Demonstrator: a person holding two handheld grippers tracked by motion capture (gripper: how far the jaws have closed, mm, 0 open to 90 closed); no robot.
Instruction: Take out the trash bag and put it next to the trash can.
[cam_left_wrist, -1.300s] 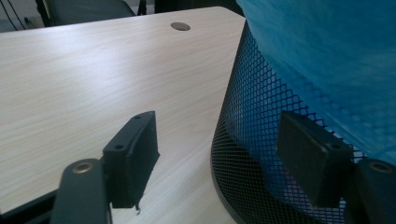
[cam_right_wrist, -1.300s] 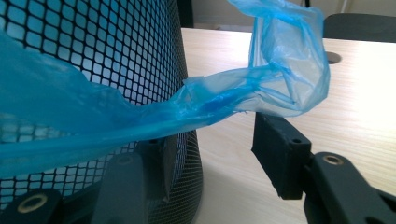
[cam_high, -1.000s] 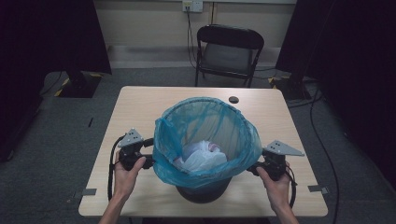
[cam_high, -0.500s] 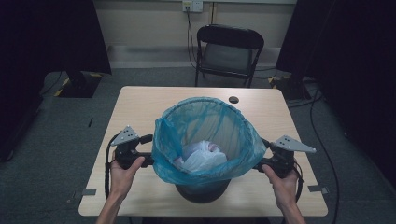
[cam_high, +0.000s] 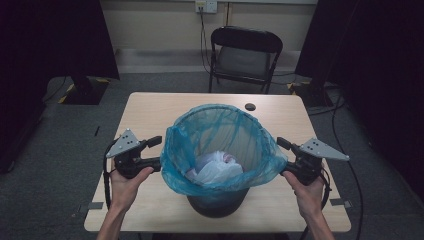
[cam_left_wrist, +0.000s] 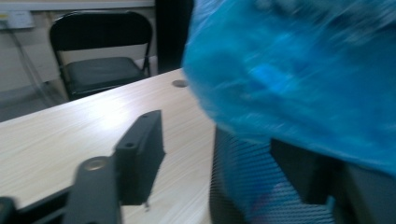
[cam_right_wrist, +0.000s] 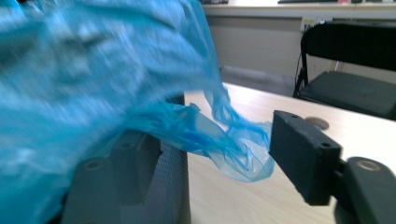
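We see a dark bin (cam_high: 217, 202) at the near middle of the wooden table (cam_high: 150, 107), lined with a blue bag (cam_high: 220, 125) whose rim folds over its top; white crumpled plastic (cam_high: 215, 167) lies inside. The left gripper (cam_high: 156, 152) sits at the bag's left side, jaws spread. The right gripper (cam_high: 280, 157) sits at its right side, also spread, with bag film hanging between the jaws. A black chair (cam_high: 245, 55) stands beyond the far edge.

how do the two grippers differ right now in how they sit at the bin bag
The left gripper is at the bag's left side with open jaws, one beside the bin and one under the bag's overhang. The right gripper is at the right side, its open jaws either side of a loose fold. Both are hand-held and grip nothing.
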